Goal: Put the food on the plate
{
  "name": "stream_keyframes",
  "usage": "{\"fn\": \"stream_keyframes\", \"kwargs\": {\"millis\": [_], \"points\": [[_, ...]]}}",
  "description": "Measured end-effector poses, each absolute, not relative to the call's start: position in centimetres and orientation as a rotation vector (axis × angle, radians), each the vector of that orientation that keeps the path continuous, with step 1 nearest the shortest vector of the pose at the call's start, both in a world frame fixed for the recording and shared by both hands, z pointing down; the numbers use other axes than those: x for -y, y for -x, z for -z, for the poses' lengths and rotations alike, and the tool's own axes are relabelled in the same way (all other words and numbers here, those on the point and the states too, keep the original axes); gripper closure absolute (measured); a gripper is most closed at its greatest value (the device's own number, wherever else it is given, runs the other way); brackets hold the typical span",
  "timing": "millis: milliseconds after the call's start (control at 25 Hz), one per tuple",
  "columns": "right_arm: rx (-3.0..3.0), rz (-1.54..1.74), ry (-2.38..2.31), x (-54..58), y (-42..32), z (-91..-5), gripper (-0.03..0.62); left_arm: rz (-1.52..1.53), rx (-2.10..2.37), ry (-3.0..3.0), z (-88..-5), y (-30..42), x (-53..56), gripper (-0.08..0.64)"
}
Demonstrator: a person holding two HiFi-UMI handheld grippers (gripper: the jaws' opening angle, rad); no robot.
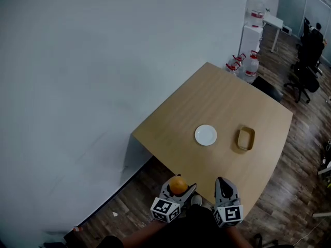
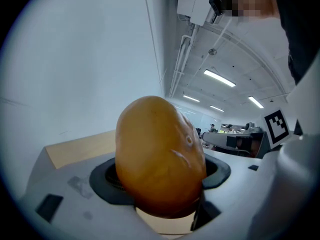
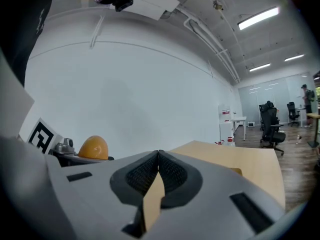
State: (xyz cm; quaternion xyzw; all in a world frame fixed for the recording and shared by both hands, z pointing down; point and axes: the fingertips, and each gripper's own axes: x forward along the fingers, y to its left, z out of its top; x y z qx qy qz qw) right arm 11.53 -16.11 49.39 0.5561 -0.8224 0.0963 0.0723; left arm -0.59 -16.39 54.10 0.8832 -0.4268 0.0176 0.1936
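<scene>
My left gripper point(image 1: 180, 187) is shut on an orange-brown potato-like food point(image 1: 178, 184), held near the table's near edge; the food point(image 2: 159, 161) fills the left gripper view between the jaws. A small white plate point(image 1: 206, 135) lies in the middle of the wooden table point(image 1: 217, 102), well beyond both grippers. To the right of the left one, my right gripper point(image 1: 224, 186) is shut with nothing in it, its pads point(image 3: 170, 173) touching at the tips. In the right gripper view the held food point(image 3: 93, 148) shows at the left.
A yellow-brown rectangular container point(image 1: 245, 138) sits on the table just right of the plate. Water bottles point(image 1: 250, 66) and a white dispenser point(image 1: 253, 32) stand past the table's far corner. Office chairs point(image 1: 305, 66) are at the far right on wood flooring.
</scene>
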Motion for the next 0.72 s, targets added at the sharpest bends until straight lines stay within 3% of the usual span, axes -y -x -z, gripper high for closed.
{"fn": "stream_keyframes", "kwargs": {"millis": [720], "points": [[2.477,-0.451,-1.509,23.2,-12.8,-53.7,0.532,-0.212,1.24,-2.481,-60.5,-4.0,29.4,0.232]]}}
